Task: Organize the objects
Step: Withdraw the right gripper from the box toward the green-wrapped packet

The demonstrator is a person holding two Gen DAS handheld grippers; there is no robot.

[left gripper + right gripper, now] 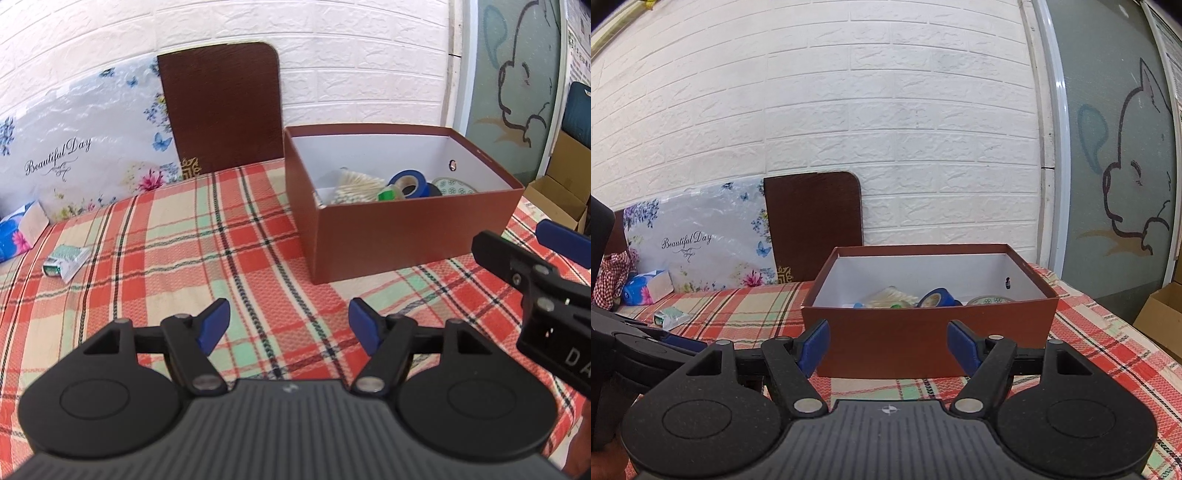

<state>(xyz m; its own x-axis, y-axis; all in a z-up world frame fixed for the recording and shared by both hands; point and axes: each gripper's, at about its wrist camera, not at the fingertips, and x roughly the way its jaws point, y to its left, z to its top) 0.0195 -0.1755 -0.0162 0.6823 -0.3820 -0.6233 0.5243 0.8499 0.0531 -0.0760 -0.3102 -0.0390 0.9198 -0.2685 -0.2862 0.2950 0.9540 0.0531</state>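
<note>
The brown box (923, 332) hides most of its contents behind its near wall in the right wrist view: only the tops of the blue tape roll (936, 297) and cotton swabs (892, 297) show. The small green packet (64, 260) carries print too small to read. The cardboard carton (561, 192) is cut off at the picture's right edge.

Black plastic left gripper (288, 325): ribbed grey-black housing, two round discs with embossed circles, angled link arms pinned by silver rivets, triangular cut-outs, blue pads (214, 324) on the fingers. Same build on the right gripper (888, 349), with a small white crosshair mark on the housing; white letters "DA" on its side.
</note>
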